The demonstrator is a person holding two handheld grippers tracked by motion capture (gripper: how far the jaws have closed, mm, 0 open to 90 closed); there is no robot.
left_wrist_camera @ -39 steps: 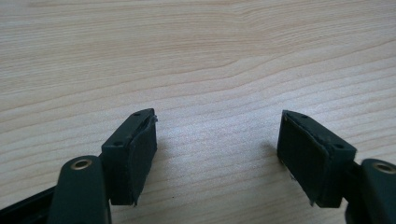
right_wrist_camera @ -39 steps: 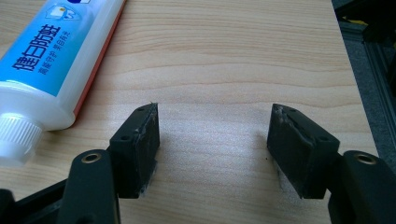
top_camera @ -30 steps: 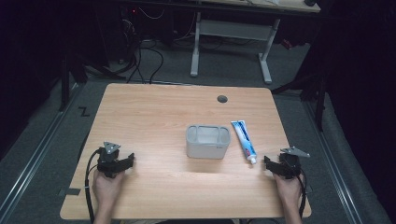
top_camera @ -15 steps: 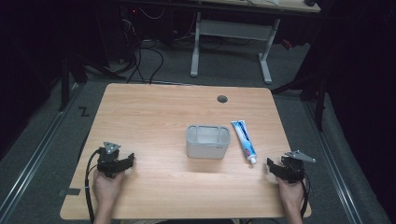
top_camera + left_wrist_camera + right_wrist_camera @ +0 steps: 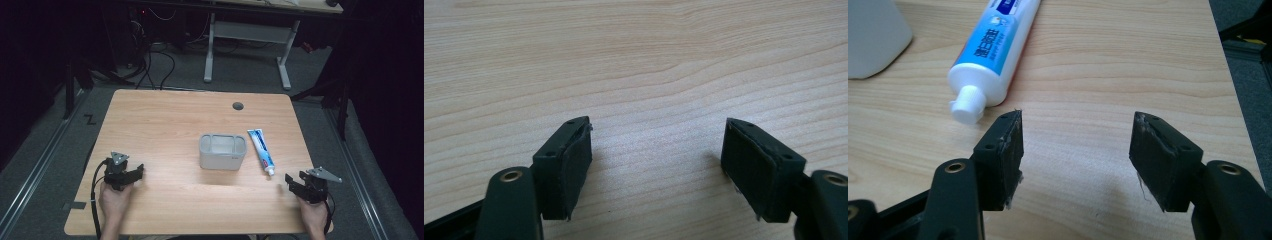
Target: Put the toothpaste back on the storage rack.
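Lower right of the frame: your right gripper (image 5: 1075, 135), jaws parted and just narrowing on nothing, neared the toothpaste tube (image 5: 993, 47); best squared across its body.

A dim lab: bare wooden table (image 5: 165, 125), cables (image 5: 155, 65) on grey carpet.

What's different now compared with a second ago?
The right gripper shifted slightly toward the table's right edge, its jaws closing a little with nothing between them. The left gripper, toothpaste and grey holder stayed put.
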